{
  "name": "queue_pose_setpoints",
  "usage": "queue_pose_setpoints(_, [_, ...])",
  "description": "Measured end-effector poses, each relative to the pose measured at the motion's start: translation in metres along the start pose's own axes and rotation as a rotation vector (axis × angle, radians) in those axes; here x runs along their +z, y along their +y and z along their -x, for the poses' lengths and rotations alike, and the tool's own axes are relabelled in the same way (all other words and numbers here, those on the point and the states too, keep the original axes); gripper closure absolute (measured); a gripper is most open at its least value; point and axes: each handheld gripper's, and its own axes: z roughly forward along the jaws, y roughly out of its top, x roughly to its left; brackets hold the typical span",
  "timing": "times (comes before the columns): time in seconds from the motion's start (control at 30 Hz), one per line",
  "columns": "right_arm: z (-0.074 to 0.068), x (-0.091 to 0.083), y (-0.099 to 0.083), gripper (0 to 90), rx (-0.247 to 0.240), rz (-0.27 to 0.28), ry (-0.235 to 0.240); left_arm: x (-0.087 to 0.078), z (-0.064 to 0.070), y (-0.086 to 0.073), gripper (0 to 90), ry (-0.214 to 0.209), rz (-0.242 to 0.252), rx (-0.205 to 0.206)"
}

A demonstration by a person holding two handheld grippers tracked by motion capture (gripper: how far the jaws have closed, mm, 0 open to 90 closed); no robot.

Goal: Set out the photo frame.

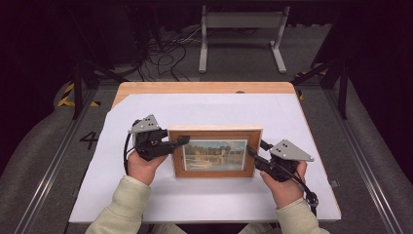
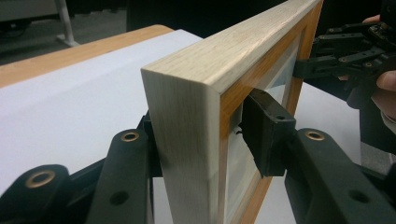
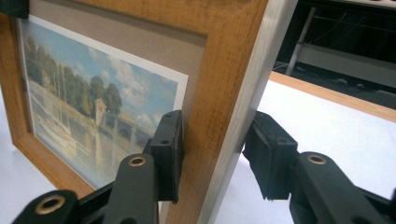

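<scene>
Each hand-held gripper, left [image 1: 181,140] and right [image 1: 250,150], clamps the picture frame [image 1: 215,155] (no legible writing).

picture frame [image 1: 215,153]: 1 | grippers on the frame's sides: 2, left gripper [image 1: 181,141], right gripper [image 1: 251,151] | table [image 1: 204,87] under frame: 1
</scene>
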Motion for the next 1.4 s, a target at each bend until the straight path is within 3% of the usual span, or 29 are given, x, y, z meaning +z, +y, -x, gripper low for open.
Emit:
queue_pose_setpoints(0.23, [-0.001,0.0,-0.001,56.7,-0.004,-0.005,0.001,0.0,-0.001,-0.001,56.9,-0.007,-0.006,-0.016])
queue_pose_setpoints(0.33, [-0.003,0.0,-0.003,53.2,0.005,0.0,0.012,-0.001,0.0,-0.003,56.0,-0.014,-0.005,-0.048])
queue_pose_setpoints(0.63, [-0.003,0.001,-0.006,47.6,0.002,0.012,0.036,-0.001,0.003,-0.004,53.0,-0.006,-0.011,-0.057])
queue_pose_setpoints(0.8, [-0.001,0.001,-0.005,40.0,0.006,0.03,0.054,-0.003,0.006,-0.003,41.9,0.015,-0.012,-0.032])
queue_pose_setpoints(1.03, [0.008,-0.003,-0.004,36.5,0.028,0.039,0.065,-0.011,0.009,-0.005,25.2,0.056,-0.01,-0.005])
queue_pose_setpoints(1.2, [0.018,-0.011,-0.004,36.0,0.048,0.051,0.063,-0.023,0.01,-0.006,20.5,0.073,-0.007,-0.006])
queue_pose_setpoints(1.3, [0.024,-0.014,-0.002,35.7,0.058,0.055,0.068,-0.029,0.01,-0.009,19.6,0.09,-0.02,0.015])
queue_pose_setpoints(1.4, [0.028,-0.016,-0.001,35.5,0.06,0.055,0.076,-0.034,0.009,-0.011,18.8,0.091,-0.025,-0.002])
